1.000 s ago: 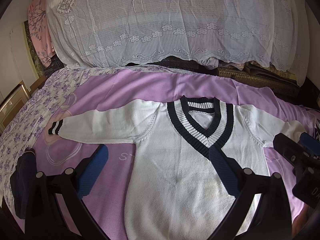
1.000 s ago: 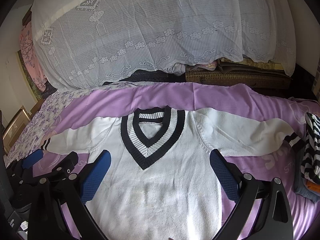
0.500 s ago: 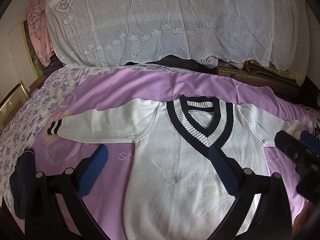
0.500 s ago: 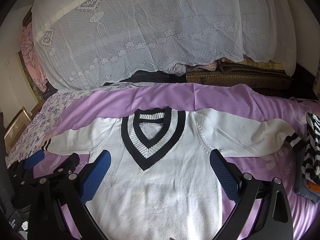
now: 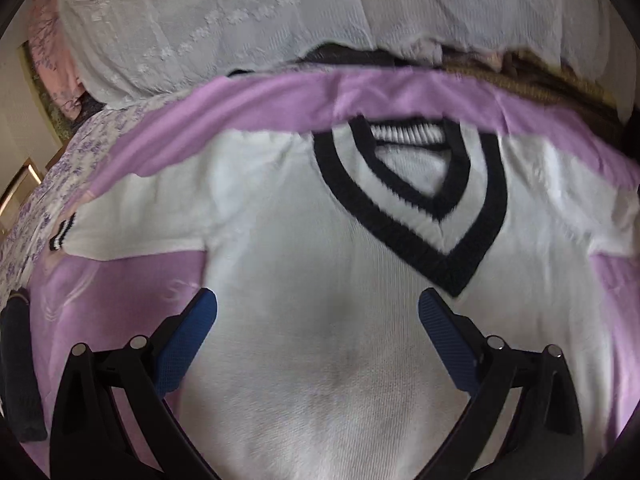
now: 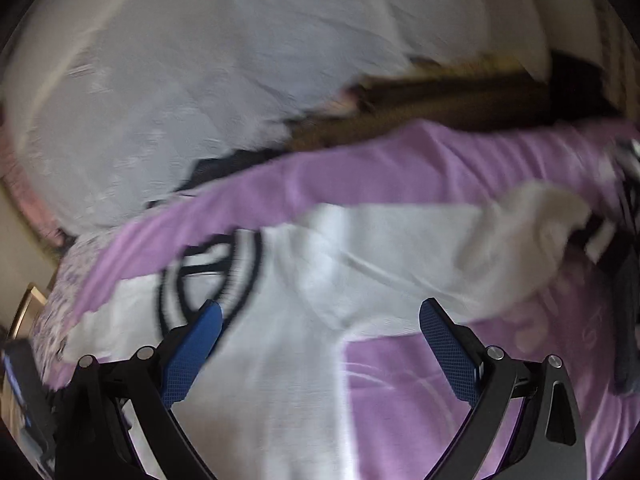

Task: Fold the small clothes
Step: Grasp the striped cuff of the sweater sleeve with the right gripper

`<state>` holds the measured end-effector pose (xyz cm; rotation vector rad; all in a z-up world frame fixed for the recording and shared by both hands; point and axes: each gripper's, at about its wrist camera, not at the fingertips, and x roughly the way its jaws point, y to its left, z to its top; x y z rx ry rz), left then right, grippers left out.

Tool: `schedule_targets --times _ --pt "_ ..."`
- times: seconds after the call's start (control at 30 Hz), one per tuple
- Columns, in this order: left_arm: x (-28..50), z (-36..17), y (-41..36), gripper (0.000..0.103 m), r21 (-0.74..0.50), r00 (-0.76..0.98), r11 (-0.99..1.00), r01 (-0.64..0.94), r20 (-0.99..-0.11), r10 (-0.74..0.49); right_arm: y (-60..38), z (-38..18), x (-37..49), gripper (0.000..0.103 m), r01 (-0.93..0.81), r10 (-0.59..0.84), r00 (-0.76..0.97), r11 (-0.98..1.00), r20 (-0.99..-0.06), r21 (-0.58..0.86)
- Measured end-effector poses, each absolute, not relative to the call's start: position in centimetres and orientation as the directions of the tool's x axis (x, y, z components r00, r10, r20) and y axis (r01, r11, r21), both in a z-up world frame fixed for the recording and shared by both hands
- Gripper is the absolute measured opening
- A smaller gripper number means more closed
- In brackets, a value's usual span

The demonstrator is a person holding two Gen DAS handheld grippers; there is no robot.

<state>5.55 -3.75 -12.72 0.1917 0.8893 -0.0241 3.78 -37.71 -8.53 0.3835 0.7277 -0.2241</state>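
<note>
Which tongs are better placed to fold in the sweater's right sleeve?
Probably the right tongs: open, facing that sleeve. The left tongs, also open, face the sweater body.

Left tongs (image 5: 318,320) and right tongs (image 6: 320,330) both spread wide, empty

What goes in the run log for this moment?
stage: approach | sweater: flat on purple sheet, unfolded | left gripper: open over body | right gripper: open, near sleeve

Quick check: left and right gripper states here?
Left gripper: open, holding nothing, over the white sweater.
Right gripper: open, holding nothing.
</note>
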Motion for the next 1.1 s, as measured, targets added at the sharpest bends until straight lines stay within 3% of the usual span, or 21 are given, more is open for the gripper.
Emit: schedule_targets --times 0.13,0.3,0.37,0.6,0.7,0.77,0.97,1.1 --pt "6.4 -15.9 -5.3 0.099 0.237 0.585 0.964 0.123 -0.802 0.122 -41.2 -10.4 3.3 0.1 0.501 -0.227 0.673 0.84 -0.704 0.208" --pt "5.9 -16.0 -4.9 0.099 0.207 0.585 0.973 0.106 -0.804 0.108 -47.2 -14.1 1.7 0.099 0.64 -0.246 0.65 0.687 -0.719 0.344" --pt "5.9 -16.0 -4.4 0.099 0.169 0.575 0.981 0.098 -0.814 0.082 -49.0 -15.4 1.5 0.1 0.626 -0.214 0.685 0.661 -0.696 0.414" --pt "6.2 -16.2 -3.5 0.099 0.085 0.551 0.992 0.09 -0.834 0.021 -51.0 -15.5 3.0 0.1 0.621 -0.205 0.675 0.676 -0.709 0.396" --pt "6.1 -16.2 -3.5 0.099 0.093 0.554 0.992 0.089 -0.832 0.028 -51.7 -13.6 2.1 0.093 0.703 -0.413 0.64 0.654 -0.648 0.279" --pt "6.1 -16.2 -3.5 0.099 0.092 0.554 0.992 0.088 -0.832 0.028 -52.3 -13.3 2.1 0.093 0.731 -0.461 0.617 0.637 -0.638 0.246" --pt "6.1 -16.3 -3.5 0.099 0.093 0.555 0.992 0.089 -0.832 0.028 -52.9 -13.1 -0.1 0.088 0.677 -0.402 0.693 0.648 -0.598 0.349" --pt "6.2 -16.2 -3.5 0.099 0.094 0.554 0.992 0.089 -0.832 0.029 -53.7 -13.6 -0.3 0.088 0.696 -0.397 0.671 0.628 -0.626 0.348"
